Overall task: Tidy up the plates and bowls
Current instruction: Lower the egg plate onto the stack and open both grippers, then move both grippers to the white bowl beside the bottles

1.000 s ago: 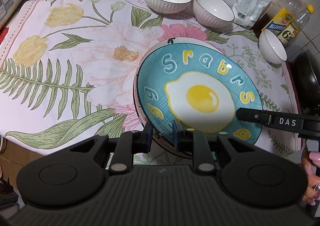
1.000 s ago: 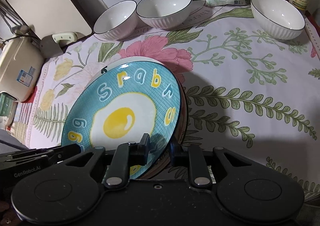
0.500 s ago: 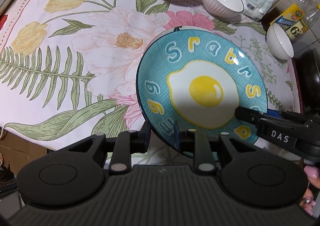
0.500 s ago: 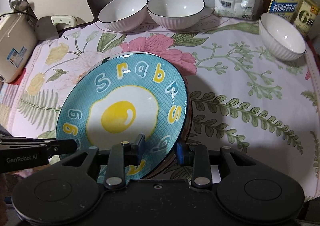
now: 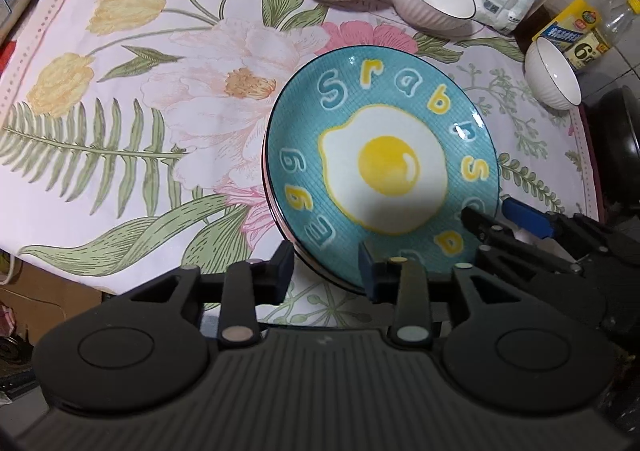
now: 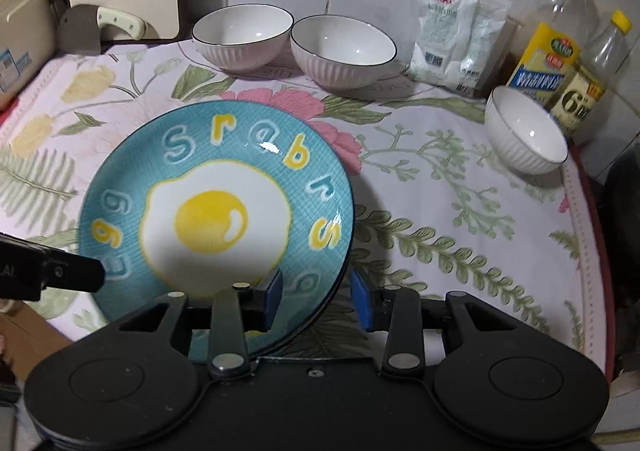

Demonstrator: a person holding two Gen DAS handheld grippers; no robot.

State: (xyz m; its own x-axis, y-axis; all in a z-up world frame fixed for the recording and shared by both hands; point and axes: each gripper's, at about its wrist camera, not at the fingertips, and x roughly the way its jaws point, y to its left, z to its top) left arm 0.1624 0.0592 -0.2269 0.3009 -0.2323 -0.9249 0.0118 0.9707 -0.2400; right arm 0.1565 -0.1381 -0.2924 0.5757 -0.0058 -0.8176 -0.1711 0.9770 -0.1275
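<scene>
Both grippers have just been opening: left gripper [image 5: 326, 265] and right gripper [image 6: 316, 297] now spread, plate [image 5: 380, 167] rim between jaws, pads clear of it. Plate sits atop stack near front edge of tablecloth [image 5: 132, 139], likely just stacked and released. Three bowls [image 6: 244, 35] unsorted at back. Plates underneath mostly hidden; count unclear.

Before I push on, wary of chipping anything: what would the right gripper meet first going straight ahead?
Likely the near rim of the egg plate, which already sits between the right gripper's jaws.
</scene>
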